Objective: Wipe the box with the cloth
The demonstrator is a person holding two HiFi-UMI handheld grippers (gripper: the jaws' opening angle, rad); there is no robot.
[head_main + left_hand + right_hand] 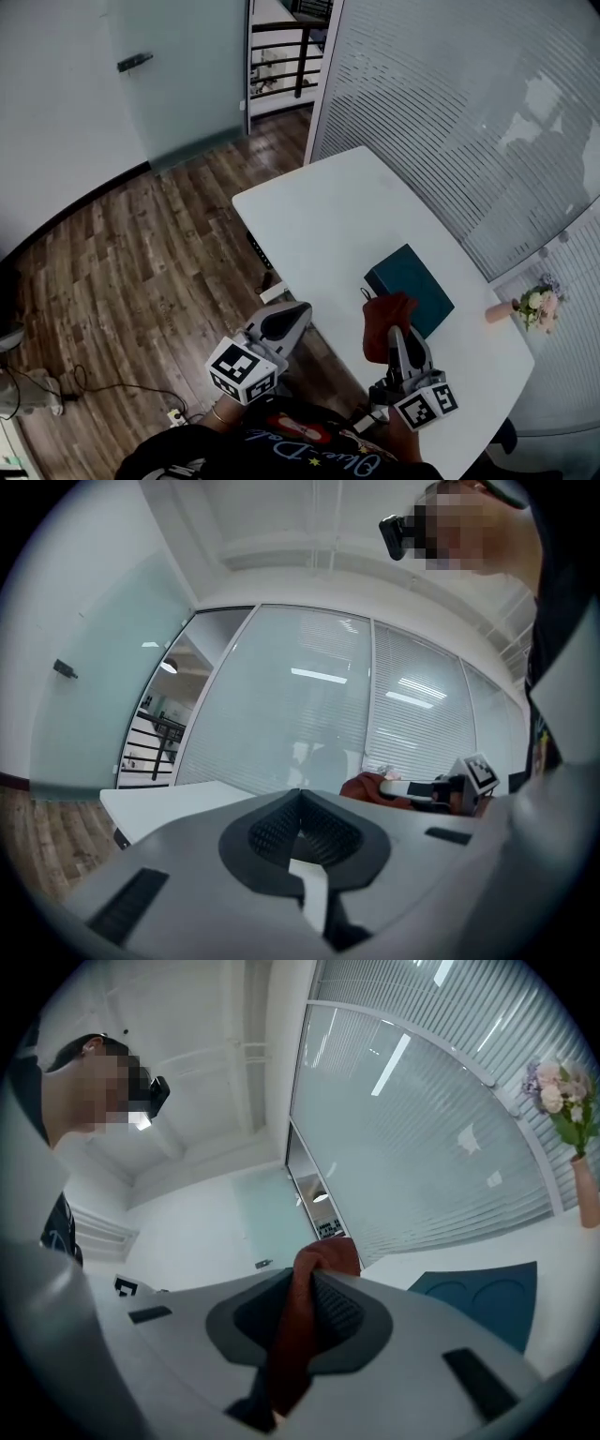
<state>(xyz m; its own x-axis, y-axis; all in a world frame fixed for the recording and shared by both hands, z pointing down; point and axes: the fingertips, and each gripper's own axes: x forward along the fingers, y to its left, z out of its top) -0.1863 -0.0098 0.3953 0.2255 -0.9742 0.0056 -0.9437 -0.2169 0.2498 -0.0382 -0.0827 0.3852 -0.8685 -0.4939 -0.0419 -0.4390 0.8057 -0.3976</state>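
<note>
head view: r tongs point(397, 332) grip crumpled red cloth point(382, 317); l tongs point(296, 310) clenched, empty.

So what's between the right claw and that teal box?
Only the red cloth, pinched in the right claw and bunched up by the box's near edge. The head view shows it.

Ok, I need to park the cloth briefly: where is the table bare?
The white table is bare on its far half, beyond the teal box. Crowded nearer: red cloth in the right gripper, flower vase by the glass wall.
</note>
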